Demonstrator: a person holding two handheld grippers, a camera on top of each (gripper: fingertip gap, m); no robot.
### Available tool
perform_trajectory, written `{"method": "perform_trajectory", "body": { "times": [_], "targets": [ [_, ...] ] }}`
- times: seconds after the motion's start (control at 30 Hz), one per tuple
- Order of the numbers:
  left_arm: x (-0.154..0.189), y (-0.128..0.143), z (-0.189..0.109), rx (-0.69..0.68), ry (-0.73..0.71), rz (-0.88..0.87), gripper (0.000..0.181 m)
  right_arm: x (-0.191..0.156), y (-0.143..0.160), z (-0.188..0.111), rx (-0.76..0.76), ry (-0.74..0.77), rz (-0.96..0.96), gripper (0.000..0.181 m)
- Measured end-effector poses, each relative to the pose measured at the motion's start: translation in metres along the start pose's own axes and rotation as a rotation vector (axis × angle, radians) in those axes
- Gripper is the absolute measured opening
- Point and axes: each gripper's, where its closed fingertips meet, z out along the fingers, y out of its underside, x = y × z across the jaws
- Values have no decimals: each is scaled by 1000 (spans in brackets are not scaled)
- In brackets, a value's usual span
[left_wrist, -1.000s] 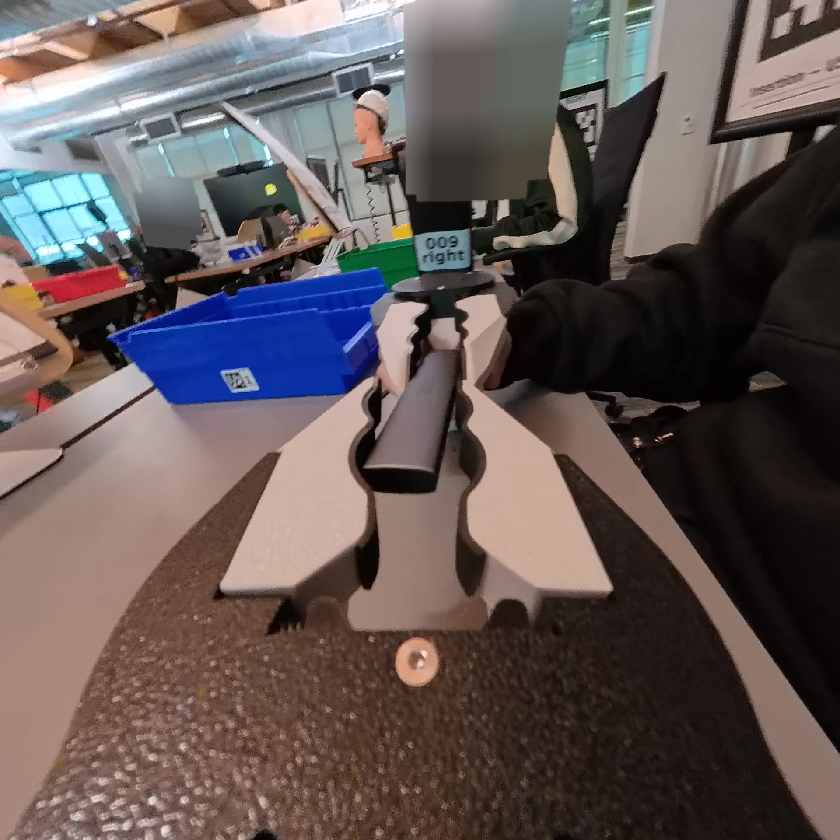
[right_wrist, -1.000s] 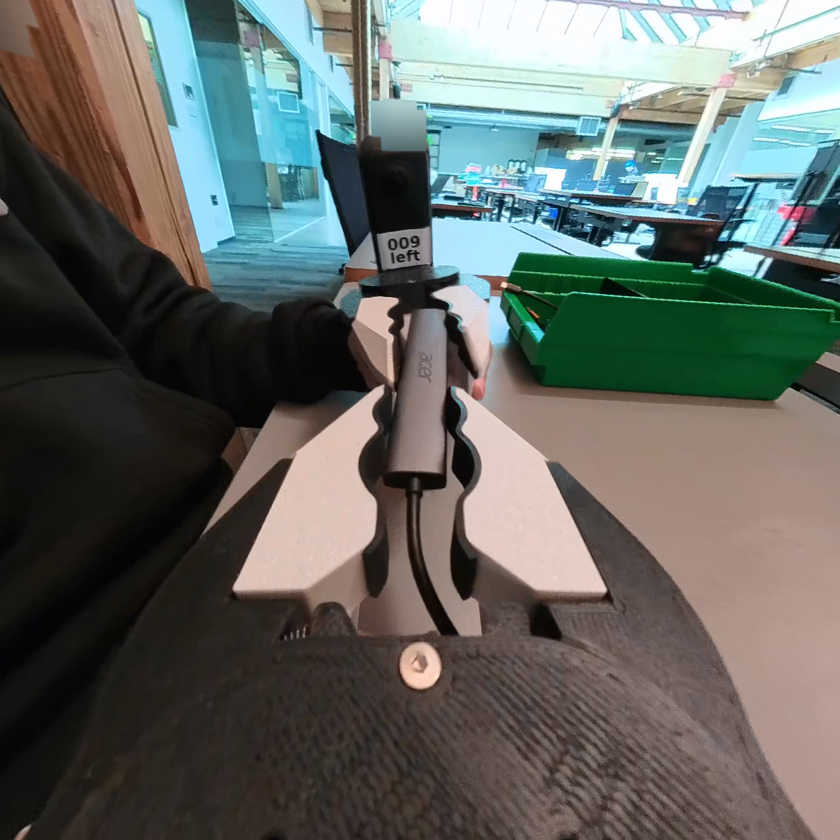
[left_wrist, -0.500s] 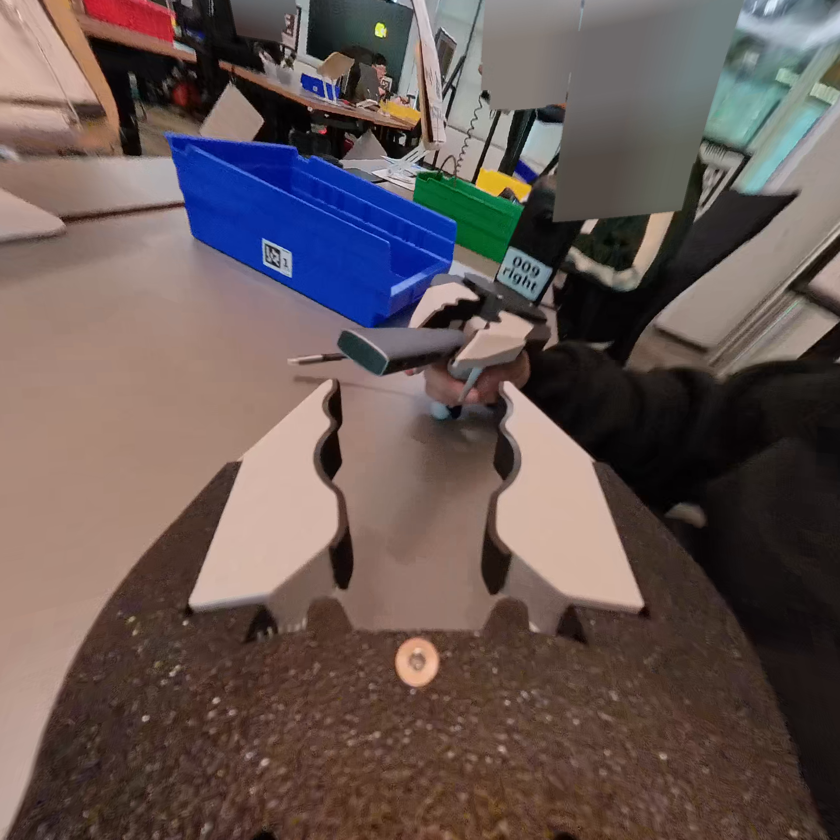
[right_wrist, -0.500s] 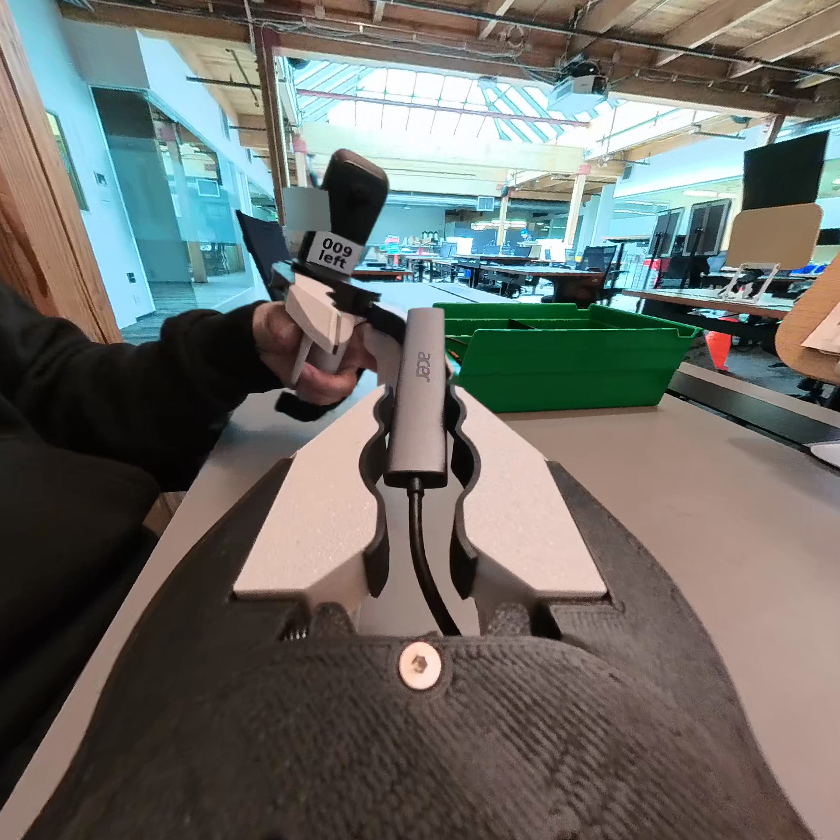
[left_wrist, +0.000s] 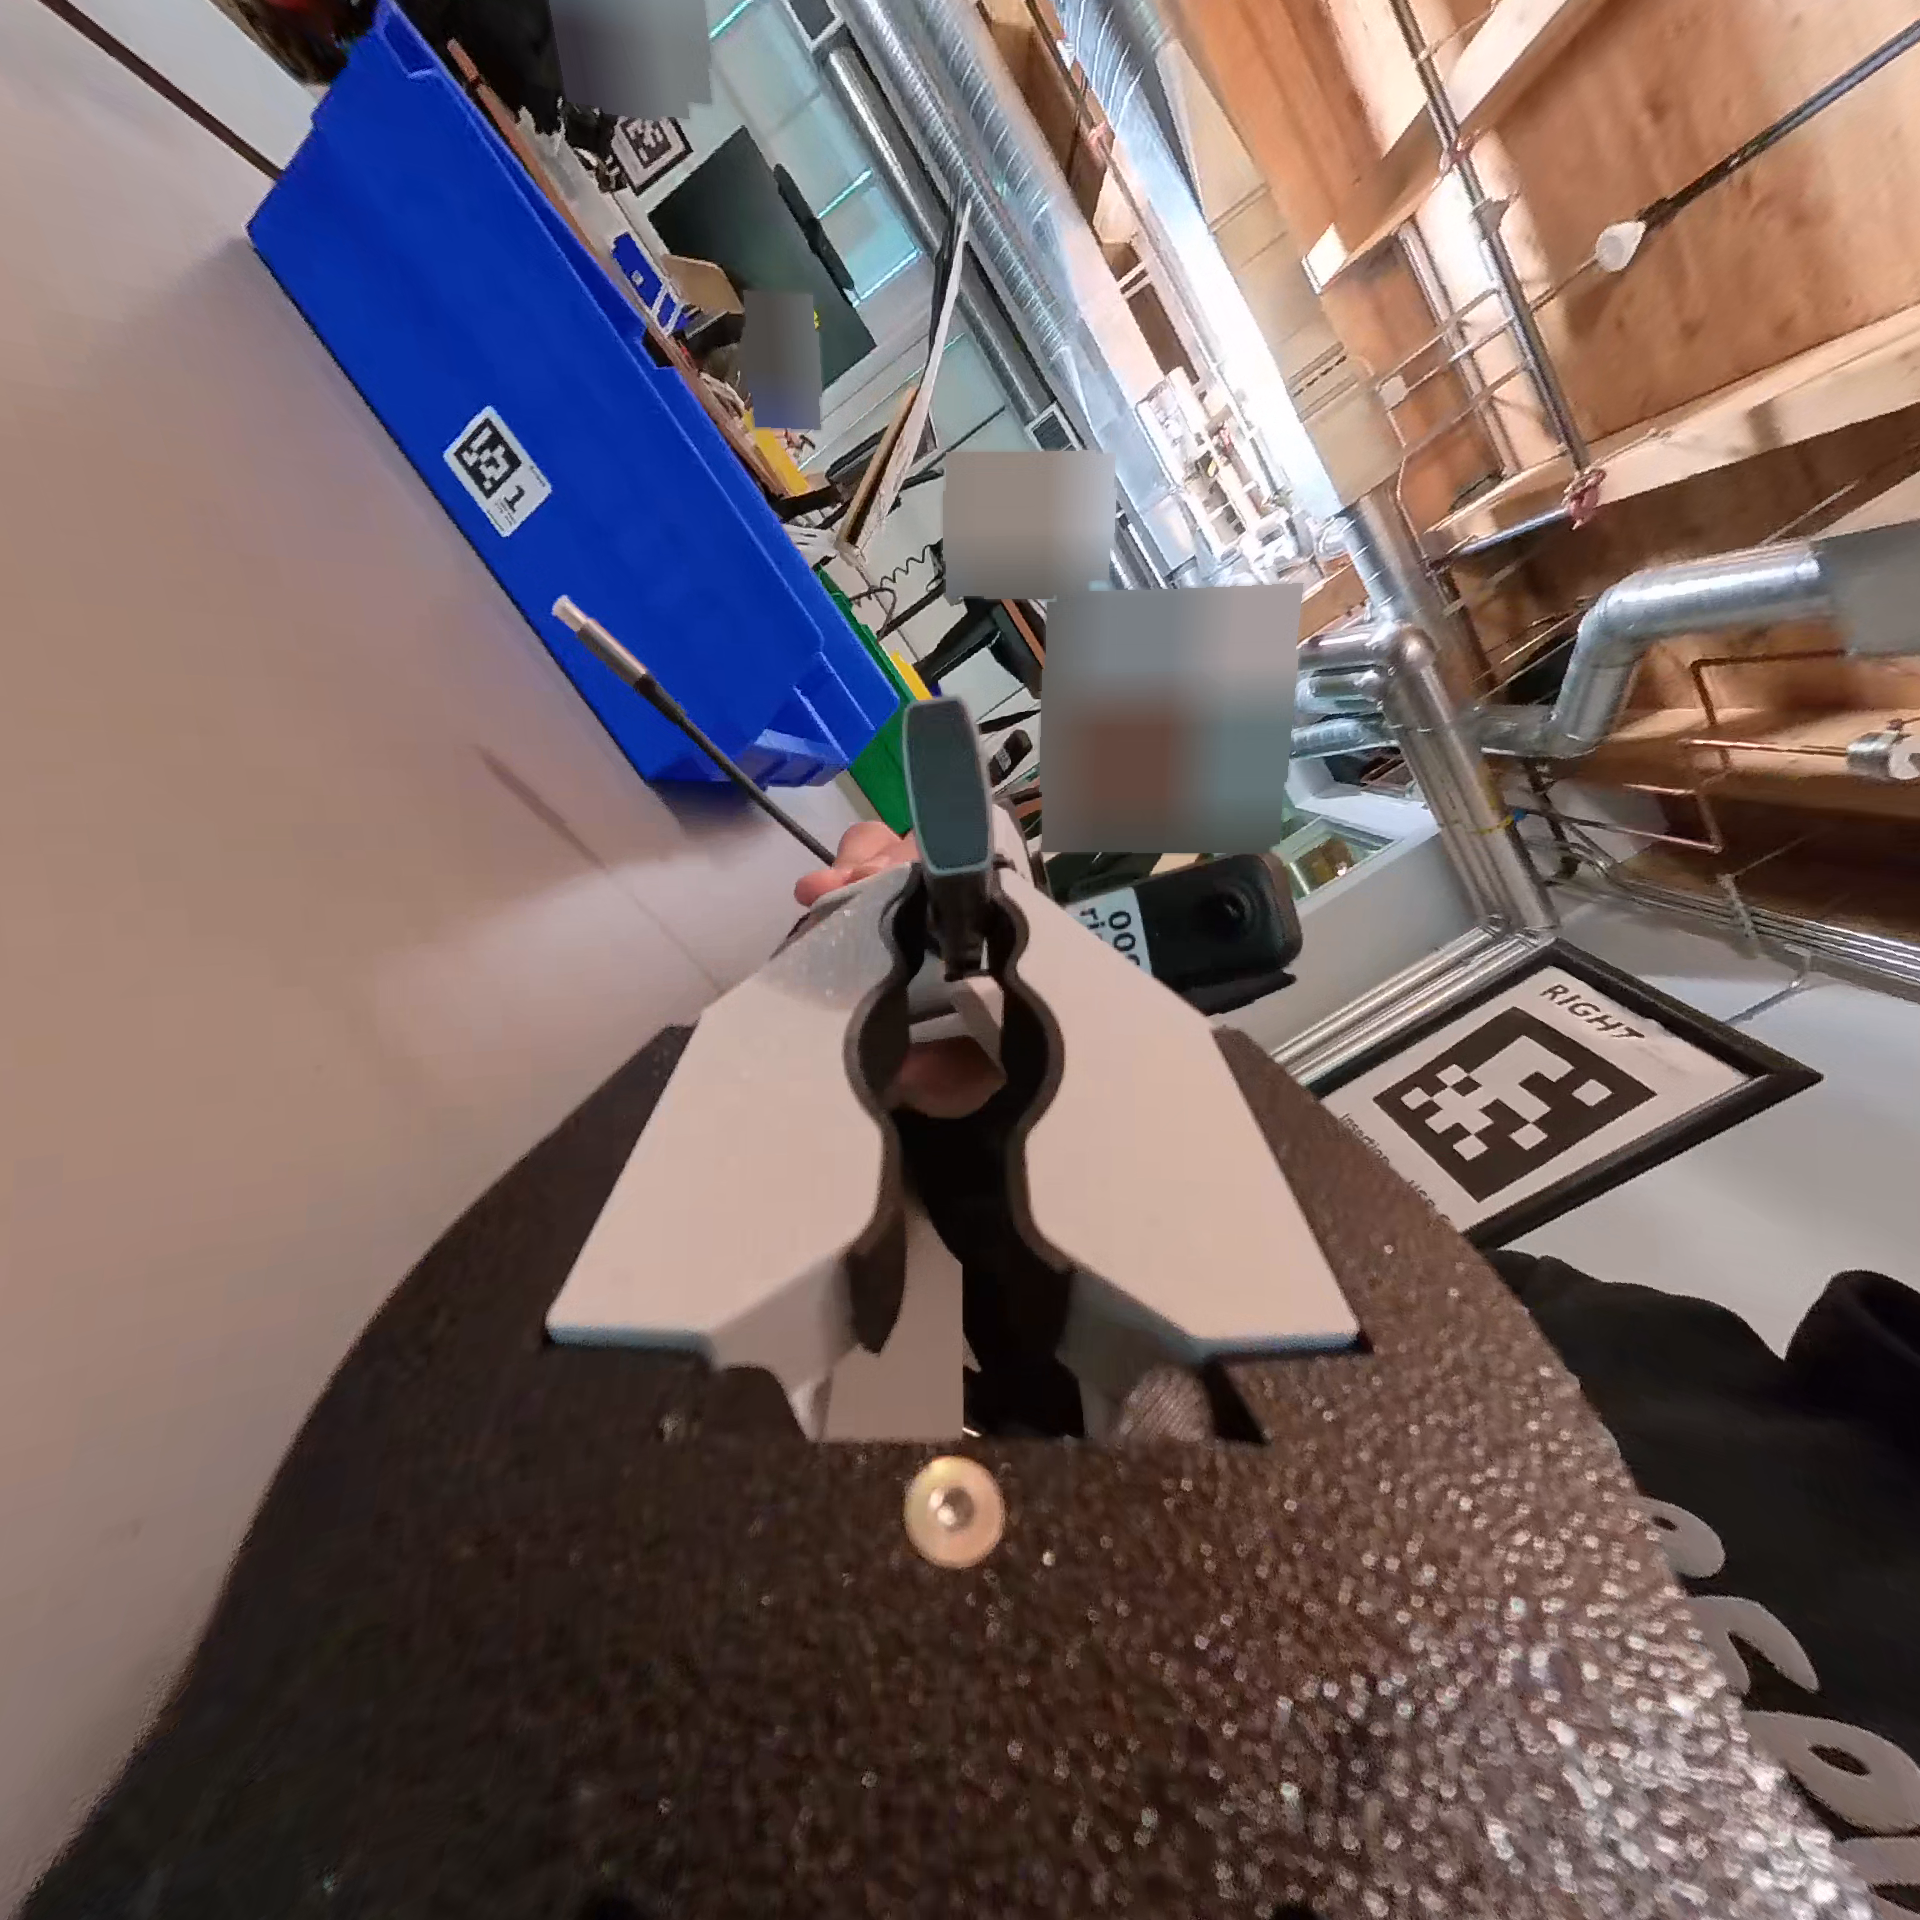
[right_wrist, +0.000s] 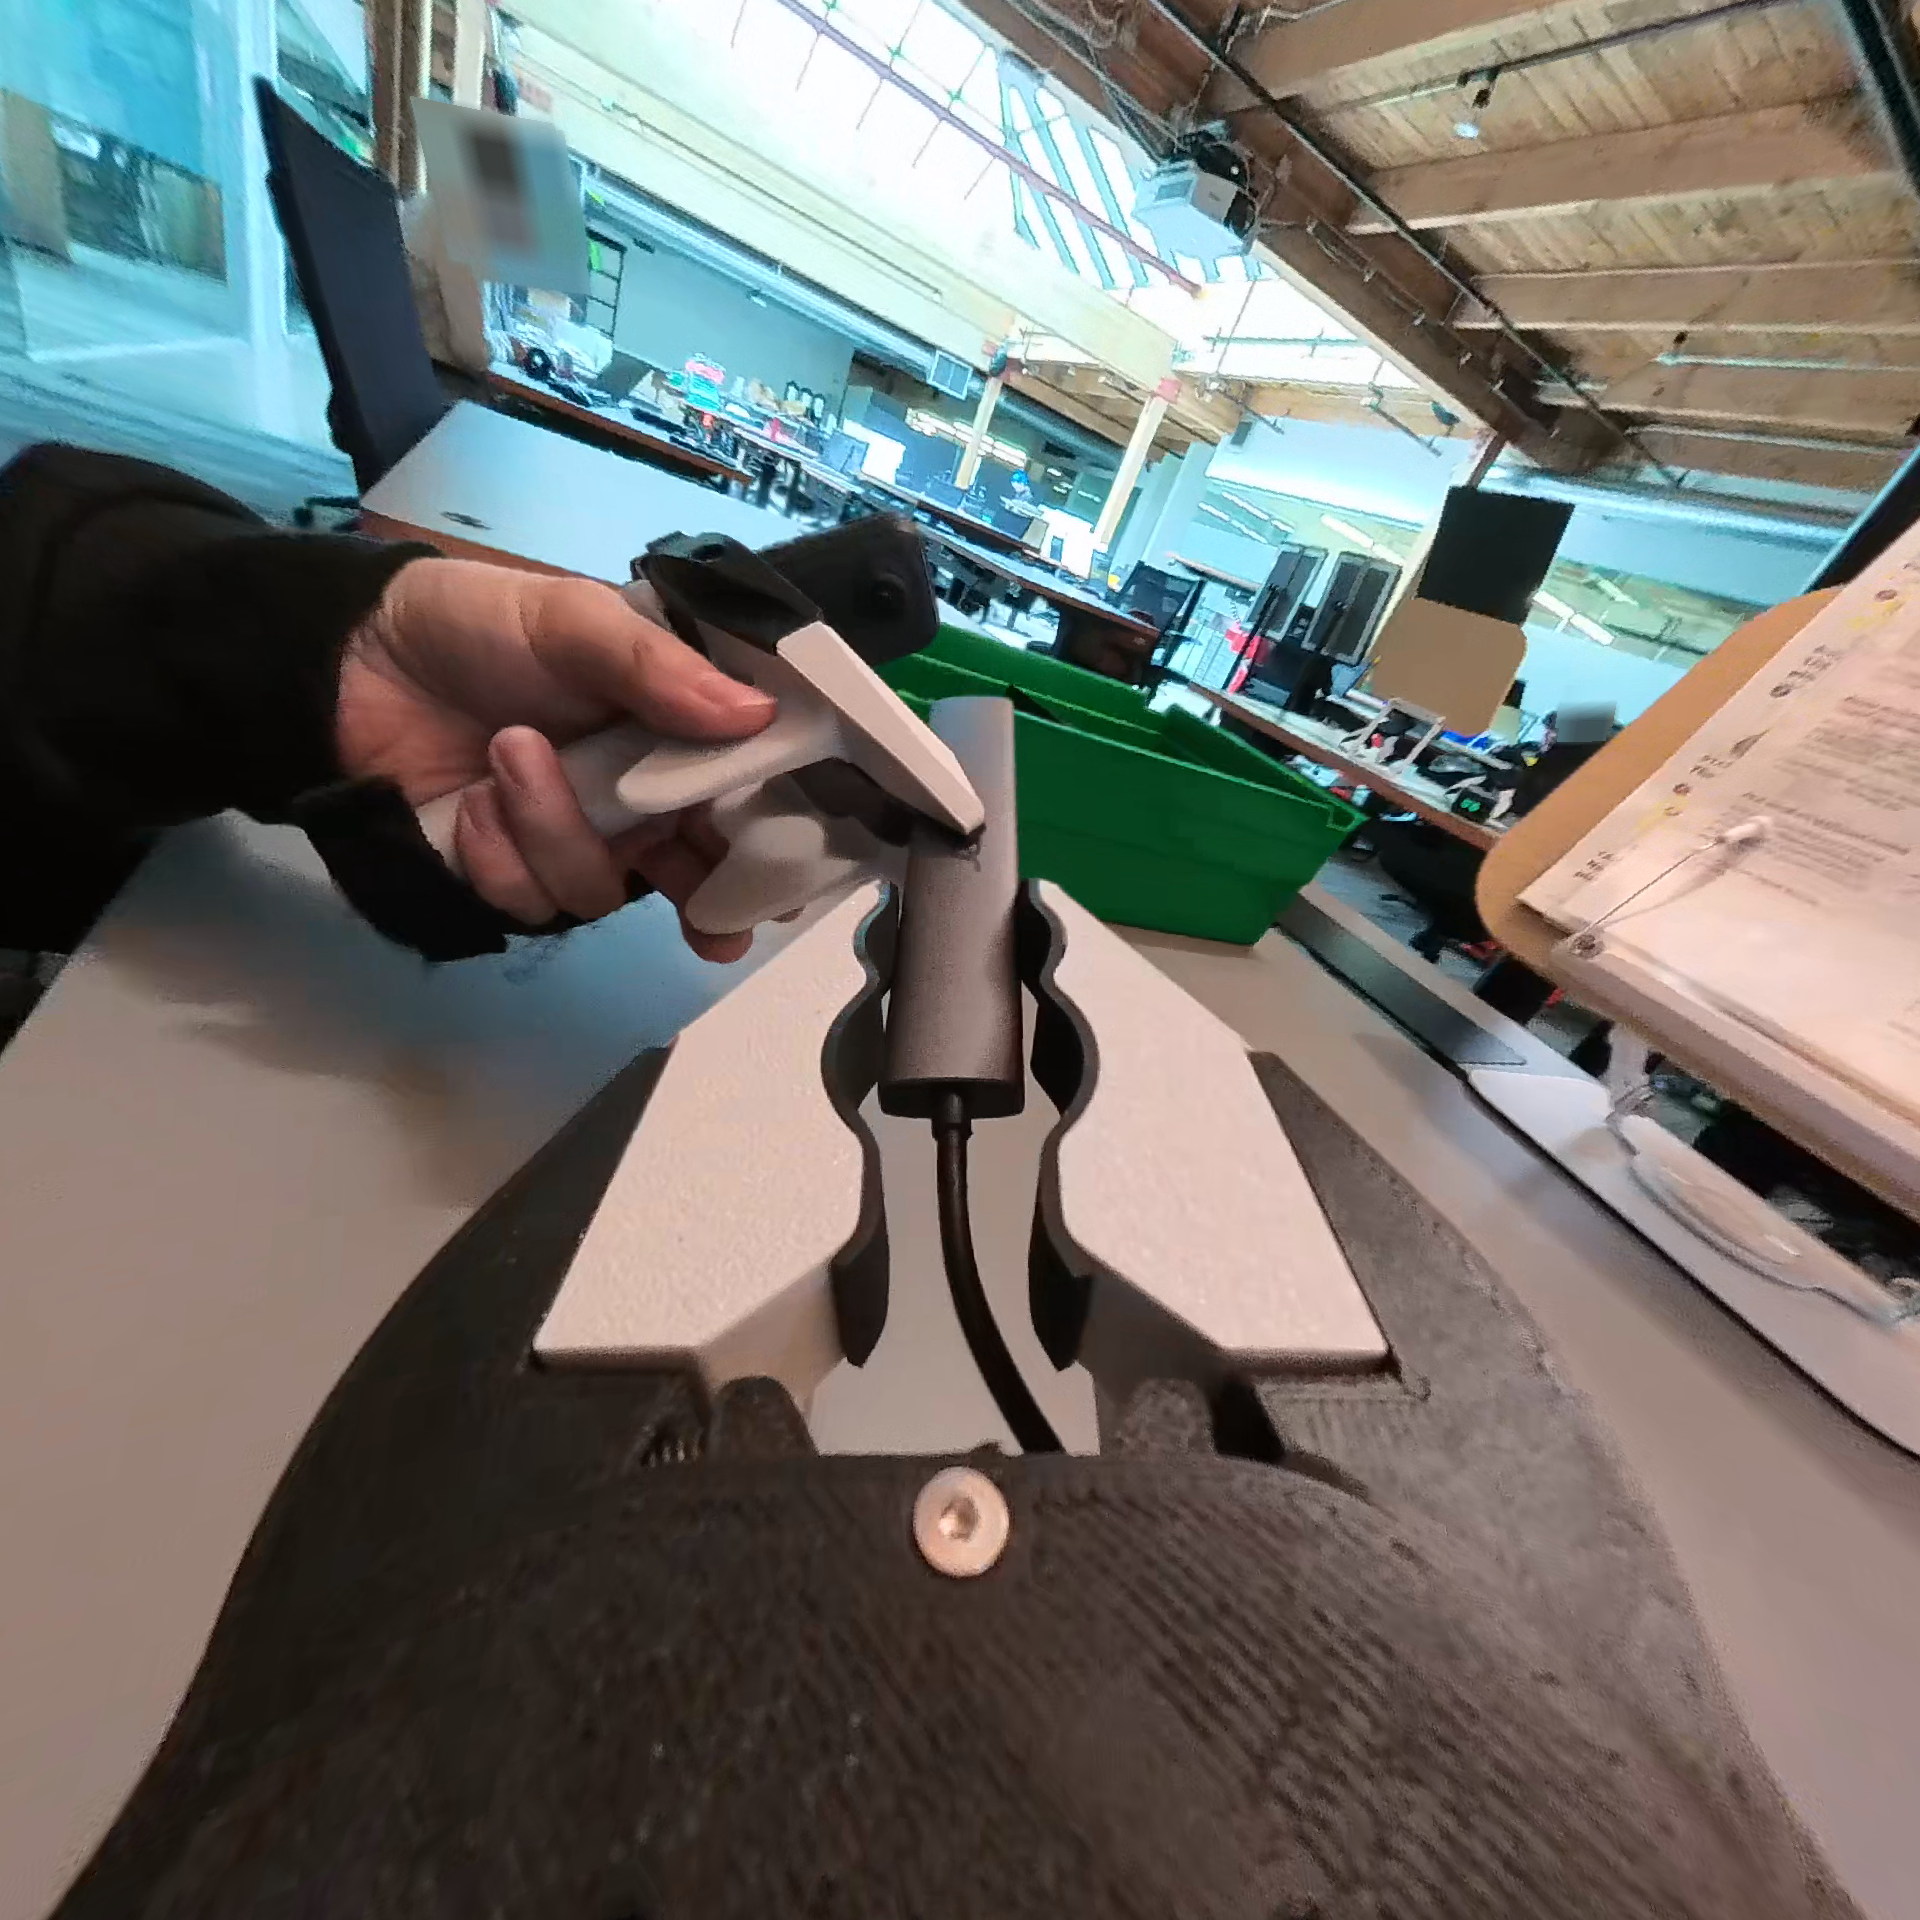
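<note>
**Two grippers, one hub**

Nearest, the right gripper (right_wrist: 951, 904) pinches the hub (right_wrist: 951, 987), a slim, matte, dark-grey metal bar with a rubbery black cable (right_wrist: 961, 1226) trailing back. The left gripper (left_wrist: 951, 904), spread and clear half a second ago, now clamps the hub's far half crosswise above a smooth grey table (right_wrist: 312, 1039). Farther off are a silver plug (left_wrist: 587, 629), a blue bin (left_wrist: 520, 343) and a green bin (right_wrist: 1122, 810), both of hard plastic.

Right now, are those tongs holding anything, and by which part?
Yes, both grip one grey hub. The right tongs clamp its cable end; the left tongs pinch its side nearer the far end.
</note>
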Motion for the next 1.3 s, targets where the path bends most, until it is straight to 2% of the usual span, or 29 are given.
{"method": "perform_trajectory", "body": {
  "times": [0.37,0.7,0.77,0.8,0.9,1.0,1.17,1.3],
  "targets": [
    [-1,-1,6,84,95,-250,7,6,-13,-5,96,82,-106,21],
    [-3,0,3,58,59,-232,7,6,-7,-3,61,87,-135,32],
    [1,-2,3,61,85,-245,7,1,7,0,-24,48,-166,37],
    [3,-4,2,64,93,-243,7,0,15,1,-69,50,-201,36],
    [7,-6,0,62,86,-211,7,2,-17,-2,84,104,-172,28],
    [3,-7,0,81,78,-231,7,0,-5,1,46,87,-172,28],
    [2,-5,4,93,86,-256,7,3,-5,-1,47,90,-176,24],
    [-1,-7,4,114,78,-260,7,7,-1,0,-11,118,-179,22]
  ]
}}
